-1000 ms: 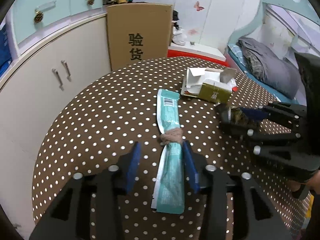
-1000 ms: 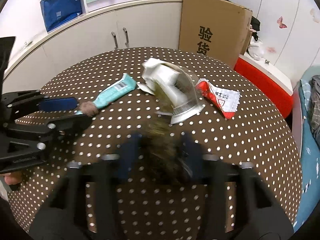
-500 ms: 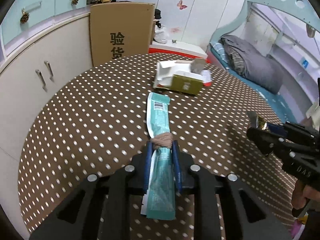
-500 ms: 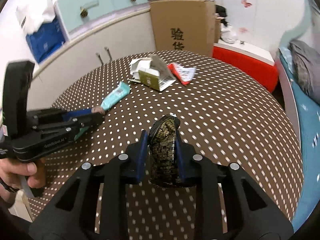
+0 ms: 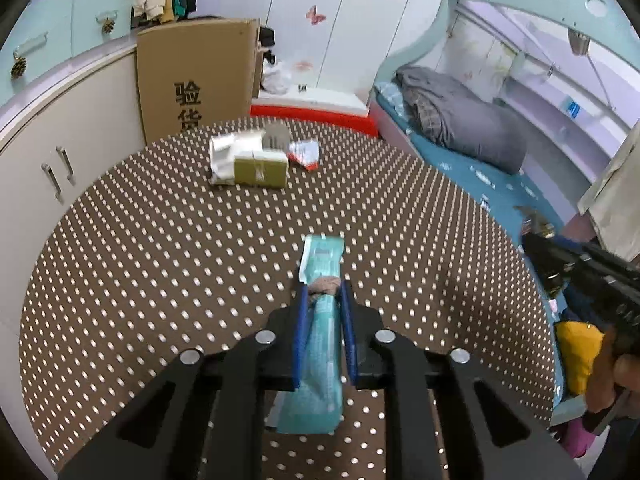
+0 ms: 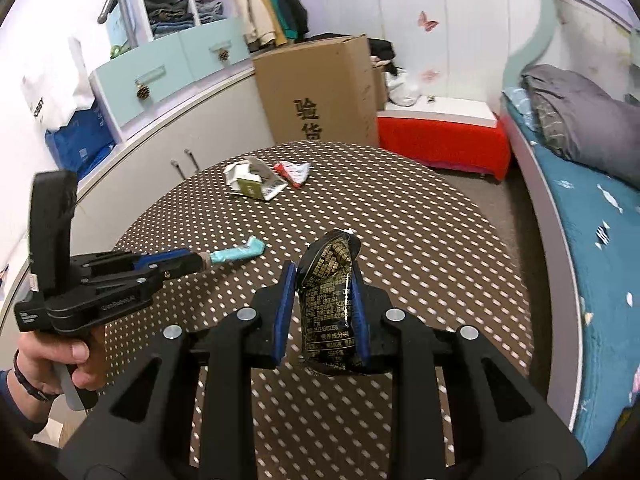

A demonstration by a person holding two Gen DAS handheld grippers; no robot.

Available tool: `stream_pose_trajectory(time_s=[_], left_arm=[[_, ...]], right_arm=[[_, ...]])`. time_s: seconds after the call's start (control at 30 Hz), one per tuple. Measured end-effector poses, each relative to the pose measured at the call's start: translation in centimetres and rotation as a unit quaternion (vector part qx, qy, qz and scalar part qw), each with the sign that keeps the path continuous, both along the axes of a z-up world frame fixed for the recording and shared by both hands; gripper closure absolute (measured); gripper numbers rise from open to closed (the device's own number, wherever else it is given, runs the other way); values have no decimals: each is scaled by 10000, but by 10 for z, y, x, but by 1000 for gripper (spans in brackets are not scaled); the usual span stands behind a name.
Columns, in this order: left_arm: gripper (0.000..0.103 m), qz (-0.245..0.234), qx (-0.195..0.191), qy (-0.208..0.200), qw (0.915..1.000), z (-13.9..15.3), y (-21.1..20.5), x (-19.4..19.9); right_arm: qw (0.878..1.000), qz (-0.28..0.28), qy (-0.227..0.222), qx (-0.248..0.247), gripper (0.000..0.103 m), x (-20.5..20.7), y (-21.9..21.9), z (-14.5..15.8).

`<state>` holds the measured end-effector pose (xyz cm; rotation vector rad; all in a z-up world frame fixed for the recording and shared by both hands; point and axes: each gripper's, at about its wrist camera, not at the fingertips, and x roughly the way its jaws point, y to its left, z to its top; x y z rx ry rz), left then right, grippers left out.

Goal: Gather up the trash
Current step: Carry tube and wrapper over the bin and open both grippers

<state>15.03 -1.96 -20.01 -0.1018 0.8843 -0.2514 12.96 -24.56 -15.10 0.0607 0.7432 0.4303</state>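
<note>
Closest in: left gripper [image 5: 323,296], blue-padded jaws clamped on a long teal plastic wrapper [image 5: 318,344] bound round its middle with a brownish band [image 5: 325,285]; wrapper lifted above the round brown table with white polka dots [image 5: 160,264], far end jutting past the fingertips. Right gripper [image 6: 325,280] likewise closed, pinching a crumpled black foil pouch with gold print [image 6: 330,300], held upright over the near edge of the same table. Past the near edge to the right, seen from the left wrist, something yellow [image 5: 576,354] low down, too blurred to name. Toward the table's far edge, well apart from both grippers: an olive-green and white opened carton [image 5: 250,160], with a red and white snack wrapper [image 5: 305,153] just beside it. Beyond the far edge, a tall brown cardboard box with black characters [image 6: 320,92], then a red-sided low platform [image 6: 440,136].
</note>
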Motion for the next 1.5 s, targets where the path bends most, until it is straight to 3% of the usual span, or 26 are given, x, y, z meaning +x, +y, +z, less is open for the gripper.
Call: stream_pose_trajectory(time_s=[0.1, 0.13, 0.2, 0.3, 0.33, 0.43, 0.63, 0.77, 1.03, 1.3, 1.5], left_arm=[[79, -37, 252, 170, 9995, -15, -9, 3], [67, -58, 302, 222, 9993, -19, -11, 4], [55, -79, 461, 171, 9988, -26, -14, 3], [51, -132, 673, 117, 9976, -27, -18, 6], [51, -141, 663, 118, 9976, -27, -19, 9], [81, -252, 657, 159, 9974, -26, -22, 19], [82, -519, 283, 134, 9982, -9, -34, 17], [82, -768, 94, -191, 9968, 24, -59, 17], [82, -1585, -419, -703, 9840, 87, -148, 15], [82, -2344, -712, -459, 9684, 92, -244, 7], [82, -2636, -685, 173, 9620, 57, -307, 11]], right_arm=[[9999, -84, 55, 24, 77, -7, -12, -5], [9999, -104, 78, 26, 77, -8, -15, -7], [9998, -157, 120, 51, 77, -10, -20, -11], [9996, -208, 132, 117, 77, -13, -26, -14], [9996, -222, 127, 132, 77, -13, -28, -14], [9995, -250, 93, 179, 77, -16, -34, -12], [9987, -460, -64, 218, 77, -20, -53, -1], [9965, -759, -247, 251, 77, -25, -81, 13], [9849, -1606, -486, 416, 77, -45, -151, 37], [9618, -2622, -316, 718, 77, -68, -230, 29], [9425, -3198, 121, 965, 77, -73, -276, -4]])
